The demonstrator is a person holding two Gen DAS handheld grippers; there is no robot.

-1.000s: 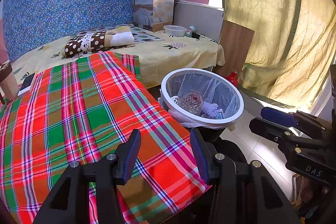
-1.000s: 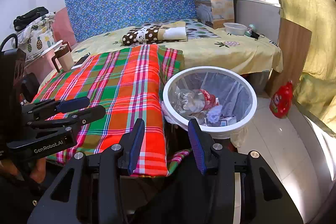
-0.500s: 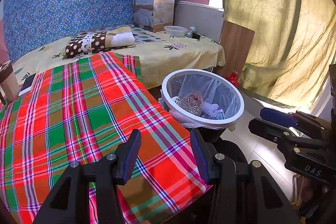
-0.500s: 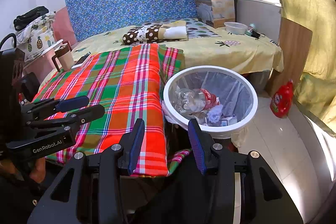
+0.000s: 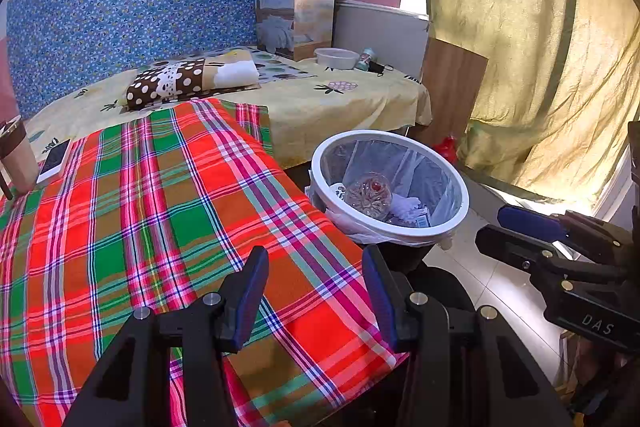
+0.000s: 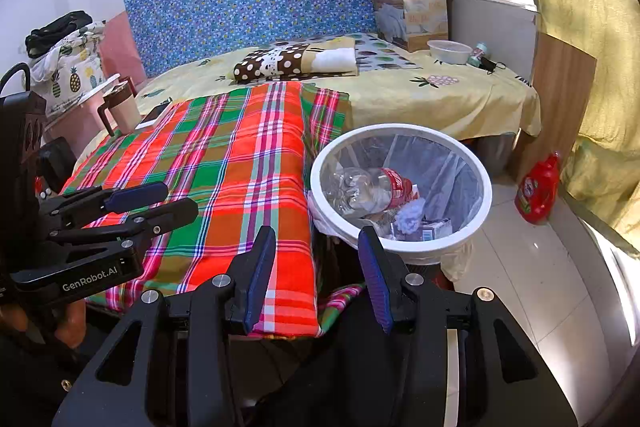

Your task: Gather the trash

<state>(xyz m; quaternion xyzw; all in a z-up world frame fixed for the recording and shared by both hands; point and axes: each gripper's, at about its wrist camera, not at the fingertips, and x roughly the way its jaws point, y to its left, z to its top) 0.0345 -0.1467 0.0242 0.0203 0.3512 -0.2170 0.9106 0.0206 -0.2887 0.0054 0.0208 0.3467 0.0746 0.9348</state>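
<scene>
A white-rimmed trash bin (image 5: 456, 223) (image 6: 486, 205) with a clear liner stands on the floor beside the bed. Inside lie a clear plastic bottle with a red label (image 6: 370, 187) (image 5: 368, 195), crumpled white paper (image 6: 410, 217) and a small carton (image 6: 434, 229). My left gripper (image 5: 314, 261) hovers open and empty over the near corner of the plaid cloth (image 5: 160, 219), short of the bin. My right gripper (image 6: 318, 241) is open and empty too, between the cloth's edge (image 6: 248, 187) and the bin. Each gripper shows from the side in the other's view, left (image 6: 176, 201) and right (image 5: 494, 223).
On the cloth's far left stand a lidded mug (image 6: 122, 107) and a phone (image 6: 154, 117). A folded dotted blanket (image 6: 296, 61), a cardboard box (image 6: 412, 7), a plastic bowl (image 6: 450, 51) and a small bottle (image 6: 478, 53) lie on the yellow sheet. A red detergent bottle (image 6: 538, 189) stands on the tiled floor by the curtain (image 5: 532, 47).
</scene>
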